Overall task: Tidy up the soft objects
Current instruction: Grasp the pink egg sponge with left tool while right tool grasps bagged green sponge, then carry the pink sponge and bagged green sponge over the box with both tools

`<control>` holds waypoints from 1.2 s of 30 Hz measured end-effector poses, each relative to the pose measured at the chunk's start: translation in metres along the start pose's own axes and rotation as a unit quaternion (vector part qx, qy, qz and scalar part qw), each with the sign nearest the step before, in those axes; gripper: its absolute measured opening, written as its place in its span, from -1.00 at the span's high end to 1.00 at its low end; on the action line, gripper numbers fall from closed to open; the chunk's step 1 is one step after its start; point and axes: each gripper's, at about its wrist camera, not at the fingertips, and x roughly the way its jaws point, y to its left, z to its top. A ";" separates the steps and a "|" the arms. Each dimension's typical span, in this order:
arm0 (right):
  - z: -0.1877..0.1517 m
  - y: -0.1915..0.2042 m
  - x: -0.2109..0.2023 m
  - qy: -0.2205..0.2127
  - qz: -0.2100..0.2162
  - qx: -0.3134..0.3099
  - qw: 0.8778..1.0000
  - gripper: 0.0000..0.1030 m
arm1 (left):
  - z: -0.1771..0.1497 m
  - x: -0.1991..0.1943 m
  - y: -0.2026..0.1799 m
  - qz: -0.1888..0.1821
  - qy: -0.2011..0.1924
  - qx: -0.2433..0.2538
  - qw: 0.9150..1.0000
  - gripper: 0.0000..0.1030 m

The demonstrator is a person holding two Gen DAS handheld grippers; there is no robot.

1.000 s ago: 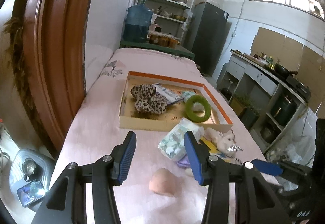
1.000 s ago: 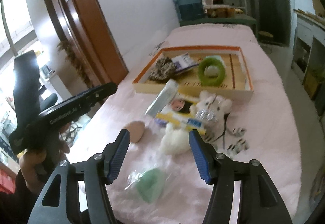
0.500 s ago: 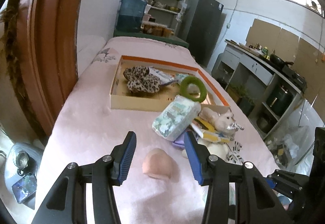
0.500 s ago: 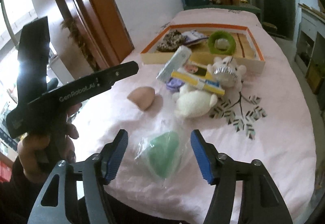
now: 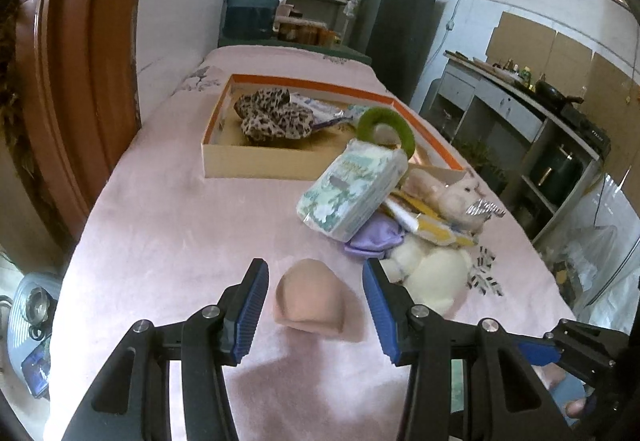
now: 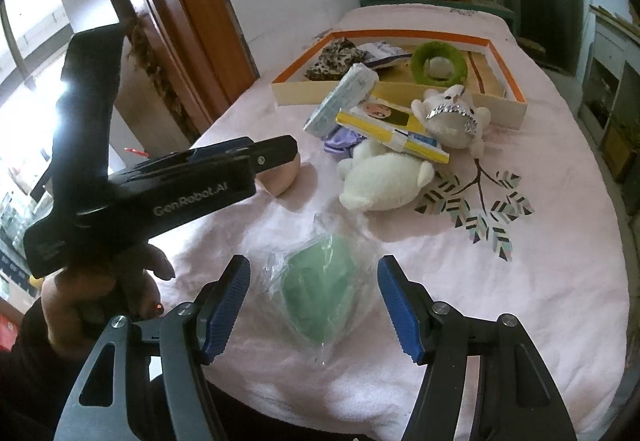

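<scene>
Both tongs stand wide and hold nothing: the left gripper (image 5: 316,311) straddles a peach sponge (image 5: 309,301), while the right gripper (image 6: 314,307), whose jaws have just been opening, brackets a bagged green sponge (image 6: 320,293). Judging by this, the step is a double pick-up; next, each must lower and close. At twelve o'clock waits the orange-rimmed box (image 6: 508,59). The left tool's side reads "GenRobot.AI".
</scene>
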 end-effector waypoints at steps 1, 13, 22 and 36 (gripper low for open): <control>0.000 0.000 0.001 0.001 -0.001 -0.001 1.000 -0.32 | -0.001 0.002 0.001 0.002 0.003 0.000 1.000 0.05; -0.003 -0.004 0.008 0.009 0.000 0.004 1.000 -0.32 | -0.012 0.021 0.004 0.007 0.031 -0.005 0.999 0.05; -0.006 -0.003 0.010 0.013 0.000 0.001 1.000 -0.32 | -0.014 0.021 0.007 0.001 0.032 -0.016 0.999 0.06; -0.006 -0.006 0.007 0.009 -0.013 -0.003 1.000 -0.01 | -0.013 0.016 0.013 -0.018 0.017 -0.034 0.999 0.27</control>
